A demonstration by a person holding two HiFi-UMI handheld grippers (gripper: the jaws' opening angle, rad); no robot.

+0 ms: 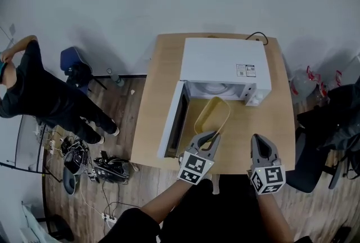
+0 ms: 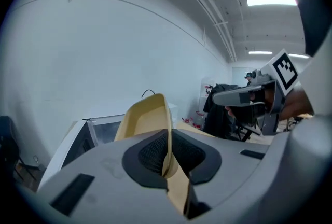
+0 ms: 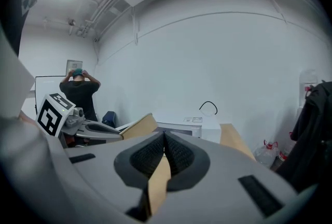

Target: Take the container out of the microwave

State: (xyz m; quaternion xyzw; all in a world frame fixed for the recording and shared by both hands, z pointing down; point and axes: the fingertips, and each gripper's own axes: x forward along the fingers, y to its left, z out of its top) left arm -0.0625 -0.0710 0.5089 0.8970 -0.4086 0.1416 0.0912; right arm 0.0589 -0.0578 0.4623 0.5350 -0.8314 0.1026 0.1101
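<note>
Pinching the near rim of the yellow container (image 1: 212, 114), the left gripper (image 1: 209, 136) has its jaws almost together on the thin wall. It holds the container tilted just outside the microwave (image 1: 222, 64), beside the open door (image 1: 171, 124) and seemingly clear of the wooden table (image 1: 154, 90). The right gripper (image 1: 259, 139) hangs to its right, jaws pressed together on nothing, and a person (image 1: 39, 95) stands well off to the left.
</note>
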